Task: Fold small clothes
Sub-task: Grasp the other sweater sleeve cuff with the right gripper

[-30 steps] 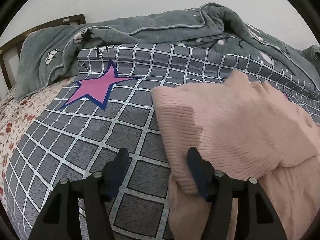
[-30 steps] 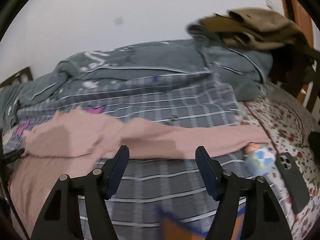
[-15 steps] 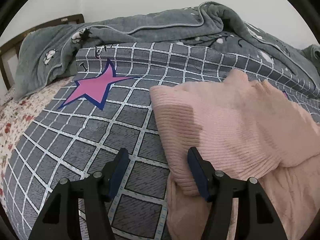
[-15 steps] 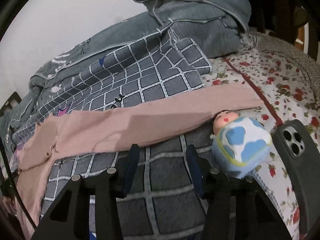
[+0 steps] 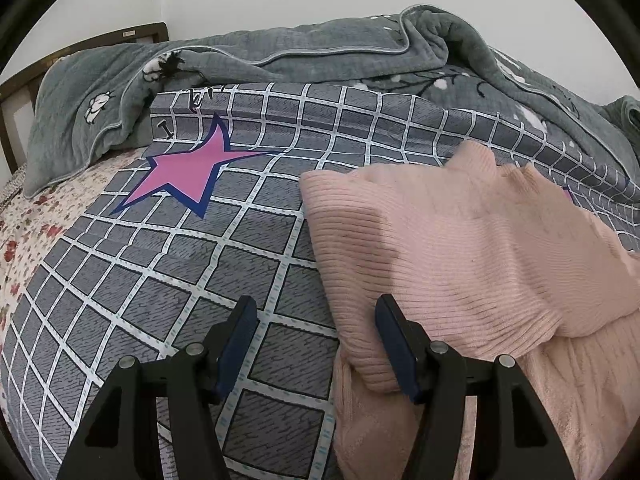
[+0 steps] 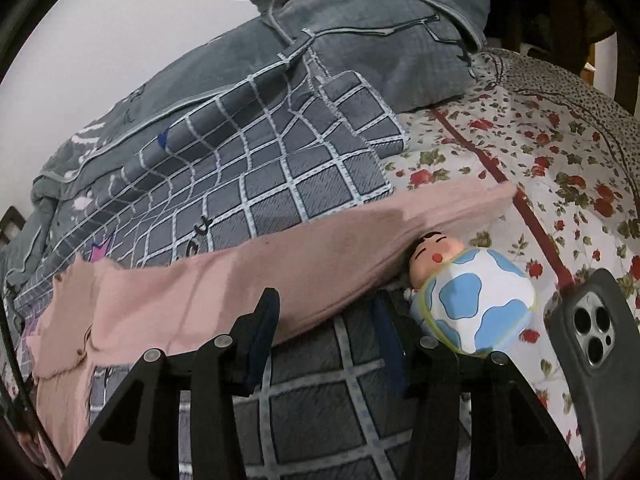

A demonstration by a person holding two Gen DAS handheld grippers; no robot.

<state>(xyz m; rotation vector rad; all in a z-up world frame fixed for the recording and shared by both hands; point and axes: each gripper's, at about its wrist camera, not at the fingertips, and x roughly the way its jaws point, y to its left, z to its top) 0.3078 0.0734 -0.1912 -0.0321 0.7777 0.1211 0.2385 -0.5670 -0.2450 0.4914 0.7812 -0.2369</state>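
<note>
Pink sweater (image 5: 460, 248) on checked quilt (image 5: 160, 272); left gripper (image 5: 316, 344) agape, empty; right gripper (image 6: 326, 332) (jaws just closing) straddles sleeve (image 6: 320, 256), not yet pinching.

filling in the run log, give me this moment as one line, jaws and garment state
garment: pink sweater one side folded, sleeve stretched out | left gripper open at fold edge | right gripper jaws just closing around sleeve, no grip yet
</note>
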